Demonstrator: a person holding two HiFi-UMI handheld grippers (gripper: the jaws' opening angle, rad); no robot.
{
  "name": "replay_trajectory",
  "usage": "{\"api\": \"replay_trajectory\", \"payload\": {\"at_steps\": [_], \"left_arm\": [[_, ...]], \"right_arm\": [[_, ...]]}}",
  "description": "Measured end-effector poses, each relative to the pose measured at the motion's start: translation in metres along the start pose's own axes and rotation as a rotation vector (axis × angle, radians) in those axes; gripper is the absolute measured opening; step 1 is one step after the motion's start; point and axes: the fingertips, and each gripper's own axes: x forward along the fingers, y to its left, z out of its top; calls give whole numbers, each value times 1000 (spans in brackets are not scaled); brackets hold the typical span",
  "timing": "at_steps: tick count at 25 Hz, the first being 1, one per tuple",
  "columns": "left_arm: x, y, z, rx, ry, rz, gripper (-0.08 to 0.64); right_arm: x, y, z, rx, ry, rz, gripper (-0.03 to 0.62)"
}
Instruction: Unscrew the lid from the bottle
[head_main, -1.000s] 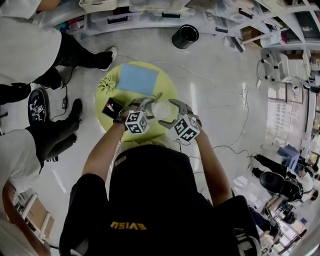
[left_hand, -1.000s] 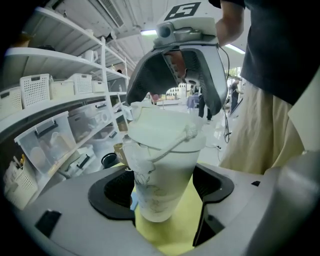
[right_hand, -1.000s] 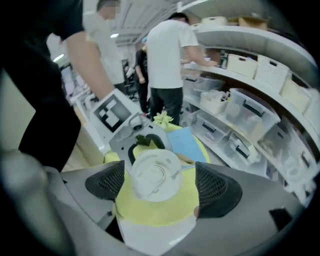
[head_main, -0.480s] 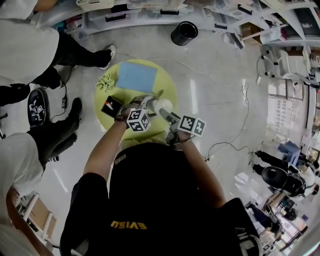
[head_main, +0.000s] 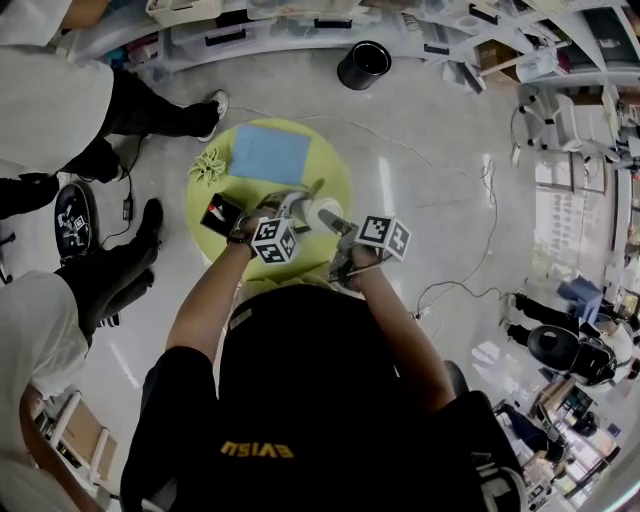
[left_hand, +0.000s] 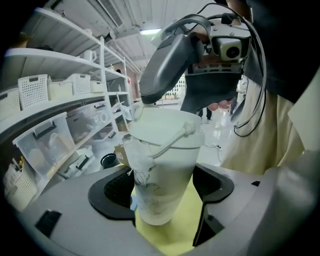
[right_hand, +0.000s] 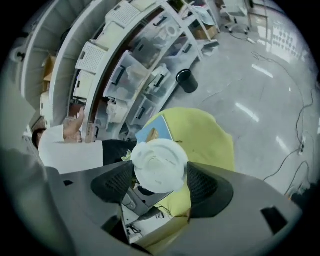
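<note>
Though likely light, stiff and slick: holding bottle (left_hand: 161, 160) mid-body in left gripper (left_hand: 165, 189), pinching lid (right_hand: 160, 164) rim with right gripper (right_hand: 159, 185), jaws just closing.

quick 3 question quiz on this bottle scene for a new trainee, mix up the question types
1. True or false: the lid is already off the bottle.
2. What does the left gripper hold? A) the lid B) the bottle's body C) nothing
3. Fill in: the right gripper has its jaws on either side of the ____.

Key
1. False: the lid sits on top of the bottle.
2. B
3. lid; the jaws have just been closing onto it.
</note>
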Motion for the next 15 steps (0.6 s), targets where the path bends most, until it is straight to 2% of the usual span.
{"api": "replay_trajectory", "payload": {"at_steps": [4,9,15], "left_arm": [[-1,2,1,-7,0,-3,380],[-2,1,0,-9,-1,-3,380],[-3,2,-1,-18,-2,-4,380]], "right_arm": [[-1,5,2,-154,17,-35,308],[0,5,0,-245,47,-52,302],[0,11,0,-476,100,-101,301]]}}
